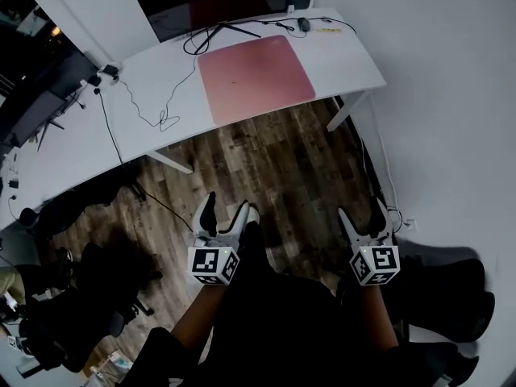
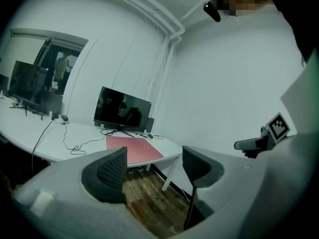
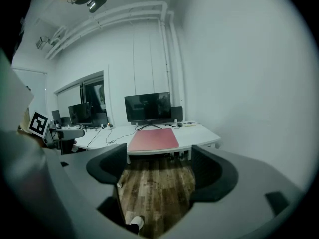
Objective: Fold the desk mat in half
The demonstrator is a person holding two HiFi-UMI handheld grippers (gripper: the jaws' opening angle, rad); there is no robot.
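Left gripper view and right gripper view each showed jaws spread apart, nothing between them. The left gripper (image 2: 154, 169) and right gripper (image 3: 157, 167) hung over the brown wood-plank floor (image 1: 274, 160), well apart from the flat pink rectangular desk mat (image 1: 255, 76), which lay unfolded on the white desk (image 1: 355, 67). Judged progress: folding not begun; approach, grasp and fold were all outstanding

No text, brand or number is legible. The only signs are the black-and-white square markers on the cubes of the left gripper (image 1: 226, 210) and right gripper (image 1: 360, 214). A yellow strip (image 1: 326, 30) at the desk's (image 1: 347, 64) far right corner is too small to read.
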